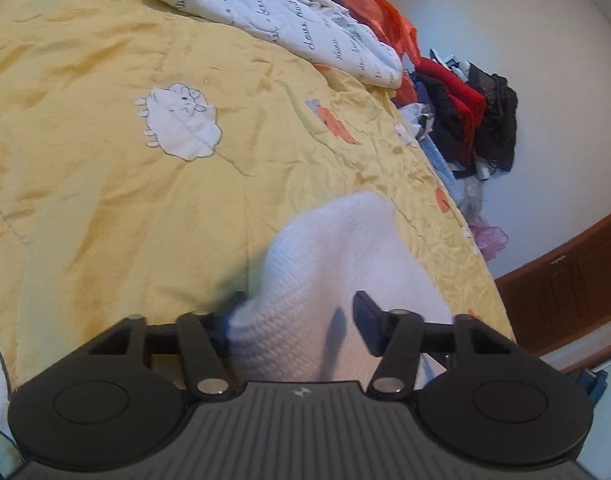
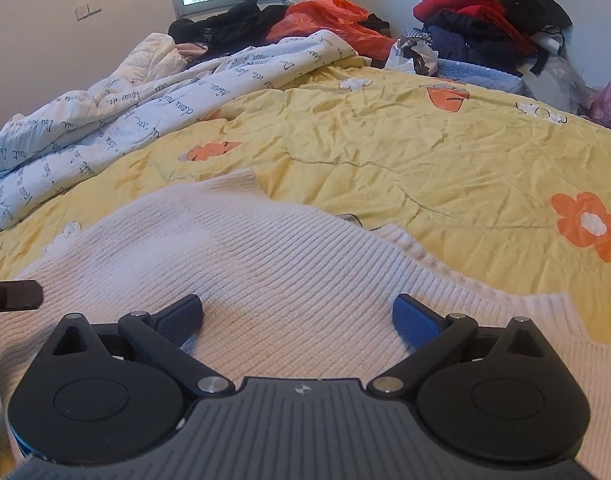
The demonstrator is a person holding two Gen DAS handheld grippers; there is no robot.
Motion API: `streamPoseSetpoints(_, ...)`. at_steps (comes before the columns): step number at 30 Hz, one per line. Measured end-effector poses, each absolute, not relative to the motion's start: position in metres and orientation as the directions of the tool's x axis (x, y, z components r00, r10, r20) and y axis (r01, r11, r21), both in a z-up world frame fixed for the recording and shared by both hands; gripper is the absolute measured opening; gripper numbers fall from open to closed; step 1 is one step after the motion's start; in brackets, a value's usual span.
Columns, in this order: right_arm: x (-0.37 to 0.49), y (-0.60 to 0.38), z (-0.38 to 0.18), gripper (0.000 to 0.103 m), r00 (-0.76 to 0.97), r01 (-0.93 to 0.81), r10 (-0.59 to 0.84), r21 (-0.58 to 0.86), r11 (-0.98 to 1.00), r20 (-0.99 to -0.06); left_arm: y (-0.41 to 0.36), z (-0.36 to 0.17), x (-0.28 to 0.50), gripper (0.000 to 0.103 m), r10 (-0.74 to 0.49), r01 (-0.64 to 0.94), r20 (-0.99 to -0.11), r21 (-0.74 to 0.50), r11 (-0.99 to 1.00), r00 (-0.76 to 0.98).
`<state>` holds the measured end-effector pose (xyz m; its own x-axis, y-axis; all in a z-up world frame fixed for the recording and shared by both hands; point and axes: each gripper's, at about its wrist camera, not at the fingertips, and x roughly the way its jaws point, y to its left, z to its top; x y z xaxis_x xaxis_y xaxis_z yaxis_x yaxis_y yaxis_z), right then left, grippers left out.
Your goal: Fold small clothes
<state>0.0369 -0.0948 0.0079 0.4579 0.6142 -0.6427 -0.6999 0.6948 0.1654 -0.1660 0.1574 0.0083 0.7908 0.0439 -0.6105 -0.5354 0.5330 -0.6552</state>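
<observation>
White ribbed knit sweater [image 2: 265, 264] spread on yellow quilted bed [image 2: 425, 152], left gripper [image 1: 301, 316] jaws spread around a raised fold, right gripper [image 2: 297, 316] jaws spread above the knit.

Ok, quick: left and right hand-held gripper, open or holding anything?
Left hand-held gripper: open, white knit sweater bunched between its fingers, not clamped.
Right hand-held gripper: open, above the sweater, holding nothing.

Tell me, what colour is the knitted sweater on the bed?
White, or slightly cream. The sweater shows best in the right wrist view, spread on the yellow quilt.
</observation>
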Motion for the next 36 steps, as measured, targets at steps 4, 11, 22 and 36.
streamPoseSetpoints(4, 0.038, -0.100, 0.008, 0.101, 0.458, -0.690, 0.627, 0.193, 0.698, -0.631, 0.152, 0.009, -0.164, 0.040, 0.045, -0.516, -0.613, -0.621, 0.591, 0.789)
streamPoseSetpoints(11, 0.038, -0.101, 0.008, 0.101, 0.461, -0.685, 0.626, 0.196, 0.702, -0.629, 0.148, 0.011, -0.166, 0.037, 0.059, -0.493, -0.598, -0.596, 0.633, 0.799)
streamPoseSetpoints(22, 0.038, -0.100, 0.008, 0.101, 0.474, -0.675, 0.614, 0.188, 0.714, -0.632, 0.147, 0.009, -0.163, 0.045, 0.054, -0.474, -0.601, -0.568, 0.673, 0.798)
streamPoseSetpoints(36, 0.055, -0.106, 0.025, 0.102, 0.411, -0.592, 0.648, 0.352, 0.725, -0.642, 0.066, 0.046, -0.166, 0.027, 0.243, -0.319, -0.447, -0.102, 0.942, 0.861)
